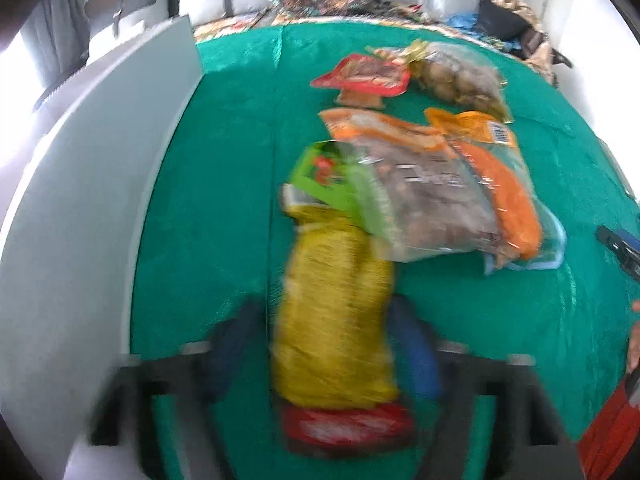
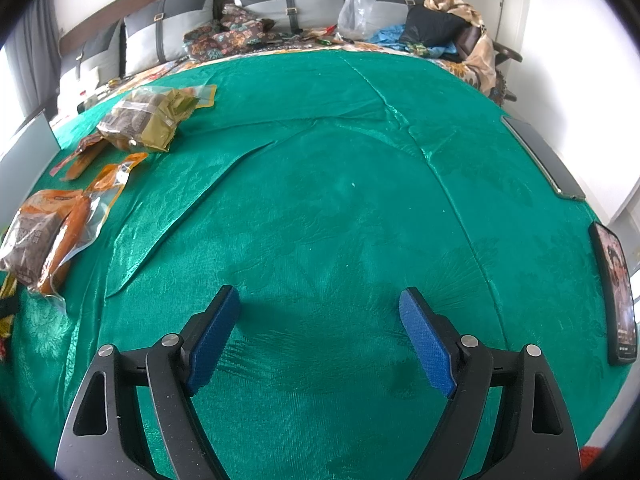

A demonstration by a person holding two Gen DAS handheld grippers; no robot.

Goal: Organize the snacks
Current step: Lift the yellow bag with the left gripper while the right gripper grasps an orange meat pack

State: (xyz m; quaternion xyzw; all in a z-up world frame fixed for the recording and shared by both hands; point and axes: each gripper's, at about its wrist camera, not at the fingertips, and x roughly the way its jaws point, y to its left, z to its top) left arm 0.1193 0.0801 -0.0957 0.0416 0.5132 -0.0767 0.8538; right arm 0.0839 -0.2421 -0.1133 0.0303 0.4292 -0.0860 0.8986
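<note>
In the left wrist view a yellow snack pack with a red end point(image 1: 336, 332) lies on the green cloth point(image 1: 224, 184), between the blue pads of my left gripper point(image 1: 324, 344). The view is blurred. The right pad point(image 1: 416, 352) lies against the pack; a sliver of cloth shows beside the left pad point(image 1: 232, 348). A green-topped bag point(image 1: 324, 176), a clear bag of brown snacks point(image 1: 432, 200) and orange packs point(image 1: 508, 184) lie just beyond. My right gripper point(image 2: 320, 320) hangs open over bare cloth point(image 2: 340, 200), nothing between its fingers; the snack pile point(image 2: 44, 236) lies far to its left.
A white box wall point(image 1: 100, 200) stands along the left of the cloth. A red pack point(image 1: 364, 74) and a clear bag of nuts point(image 1: 460, 76) lie farther back. Two phones point(image 2: 544, 156) point(image 2: 616, 292) rest at the right edge. Pillows and clutter point(image 2: 280, 12) fill the back.
</note>
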